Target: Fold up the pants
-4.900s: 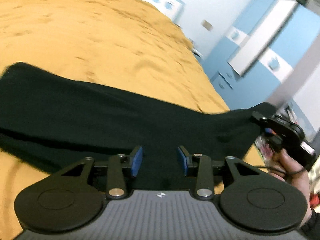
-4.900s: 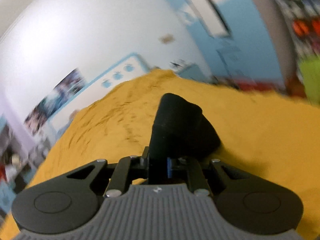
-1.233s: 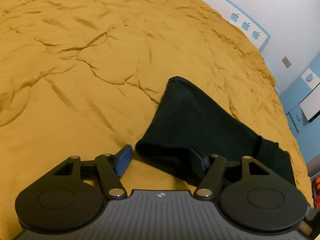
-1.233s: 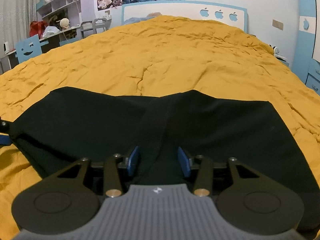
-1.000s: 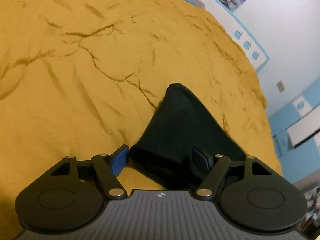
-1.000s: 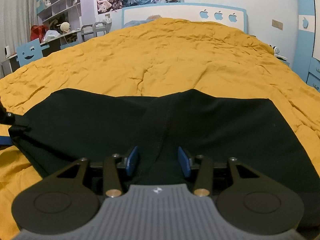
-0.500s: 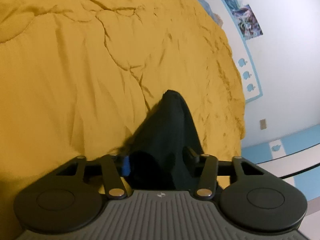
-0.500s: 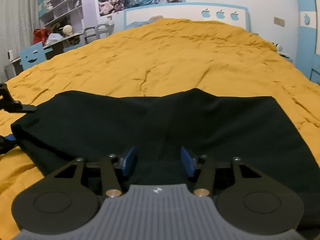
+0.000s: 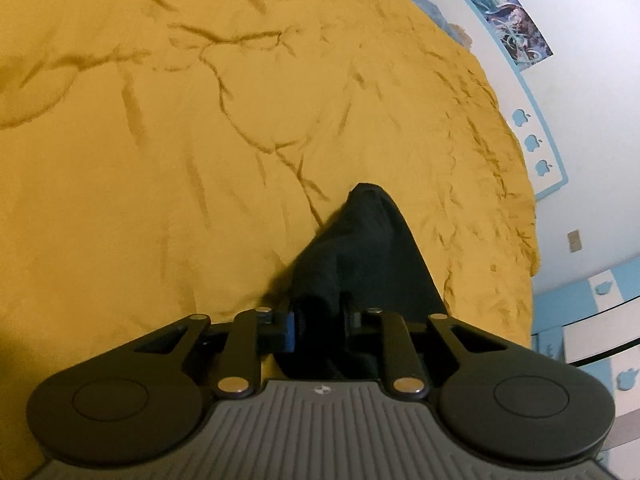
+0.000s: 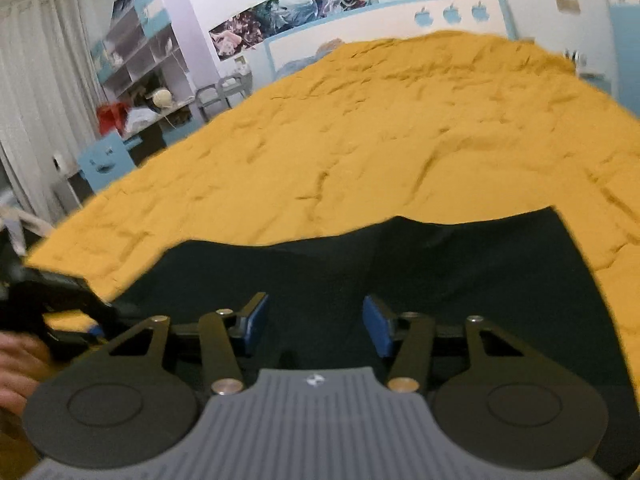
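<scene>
The black pants point(image 10: 420, 272) are spread on the yellow bedspread point(image 10: 380, 140). One edge is pinched by the left gripper point(image 9: 320, 320), whose jaws have just been closing. The right gripper point(image 10: 316, 326), jaws apart after narrowing, is held over the cloth. A shelf unit point(image 10: 140, 52) is seen beyond.

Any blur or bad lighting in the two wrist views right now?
Left wrist view: sharp, warm dim light; dark shadow bottom left on the yellow bedspread; black pants show almost no fold detail; strong fisheye bending. Right wrist view: motion blur across shelves and bedspread edge, hand smeared at left, curtain bright.
</scene>
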`<control>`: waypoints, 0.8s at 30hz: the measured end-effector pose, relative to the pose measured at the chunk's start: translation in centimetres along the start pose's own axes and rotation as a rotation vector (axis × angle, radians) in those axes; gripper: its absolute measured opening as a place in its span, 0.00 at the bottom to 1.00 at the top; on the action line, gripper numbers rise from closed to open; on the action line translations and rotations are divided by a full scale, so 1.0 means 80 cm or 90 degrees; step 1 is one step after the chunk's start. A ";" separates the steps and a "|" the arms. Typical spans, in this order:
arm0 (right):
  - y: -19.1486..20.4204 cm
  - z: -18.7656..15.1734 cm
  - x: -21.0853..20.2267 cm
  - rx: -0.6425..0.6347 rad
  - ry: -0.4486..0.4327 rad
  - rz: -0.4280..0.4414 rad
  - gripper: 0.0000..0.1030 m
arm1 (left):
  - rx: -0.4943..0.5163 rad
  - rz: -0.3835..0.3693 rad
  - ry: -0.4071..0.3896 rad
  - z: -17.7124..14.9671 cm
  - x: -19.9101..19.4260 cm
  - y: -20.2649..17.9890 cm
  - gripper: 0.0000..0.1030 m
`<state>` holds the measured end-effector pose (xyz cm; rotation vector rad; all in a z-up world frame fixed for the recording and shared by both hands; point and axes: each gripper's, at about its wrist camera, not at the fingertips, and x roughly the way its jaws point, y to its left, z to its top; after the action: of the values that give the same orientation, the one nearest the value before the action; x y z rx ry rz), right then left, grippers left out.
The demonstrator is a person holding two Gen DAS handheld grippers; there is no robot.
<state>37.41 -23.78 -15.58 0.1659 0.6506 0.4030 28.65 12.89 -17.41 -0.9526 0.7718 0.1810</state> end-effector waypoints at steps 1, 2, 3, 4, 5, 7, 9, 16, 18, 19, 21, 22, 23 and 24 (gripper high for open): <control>0.001 -0.005 0.010 -0.021 0.033 -0.026 0.43 | 0.008 0.003 -0.005 0.000 -0.001 -0.003 0.19; 0.002 -0.012 0.023 -0.038 0.069 -0.041 0.44 | 0.024 0.008 -0.014 -0.002 -0.004 -0.010 0.19; 0.004 -0.015 0.027 -0.053 0.074 -0.041 0.45 | 0.041 0.012 -0.022 -0.003 -0.007 -0.017 0.18; 0.006 -0.016 0.029 -0.065 0.074 -0.043 0.45 | 0.055 0.016 -0.029 -0.005 -0.010 -0.023 0.18; 0.005 -0.013 0.029 -0.060 0.077 -0.040 0.48 | 0.061 0.019 -0.036 -0.007 -0.013 -0.029 0.17; -0.004 -0.006 0.026 -0.026 0.076 -0.014 0.49 | 0.061 0.020 -0.046 -0.008 -0.018 -0.039 0.17; -0.019 0.001 0.019 0.018 0.074 0.013 0.46 | 0.067 0.022 -0.056 -0.011 -0.024 -0.050 0.16; -0.076 0.020 -0.019 0.129 0.044 0.024 0.46 | 0.105 0.004 -0.085 -0.025 -0.041 -0.094 0.16; -0.089 0.022 -0.033 0.145 0.032 0.019 0.46 | 0.125 -0.003 -0.089 -0.031 -0.046 -0.110 0.15; -0.094 0.023 -0.038 0.150 0.027 0.017 0.46 | 0.136 -0.006 -0.090 -0.034 -0.046 -0.117 0.15; -0.105 0.025 -0.051 0.159 0.019 0.010 0.46 | 0.163 -0.011 -0.091 -0.041 -0.048 -0.135 0.15; -0.112 0.025 -0.056 0.166 0.015 0.006 0.46 | 0.173 -0.015 -0.093 -0.044 -0.048 -0.143 0.15; -0.119 0.025 -0.062 0.173 0.011 0.003 0.46 | 0.183 -0.020 -0.094 -0.047 -0.049 -0.153 0.15; -0.127 0.026 -0.067 0.181 0.007 -0.001 0.46 | 0.194 -0.026 -0.095 -0.051 -0.049 -0.163 0.15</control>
<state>37.97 -35.31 -13.73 0.4338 0.7167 0.3092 29.74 2.75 -7.53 -0.6570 0.6211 0.0938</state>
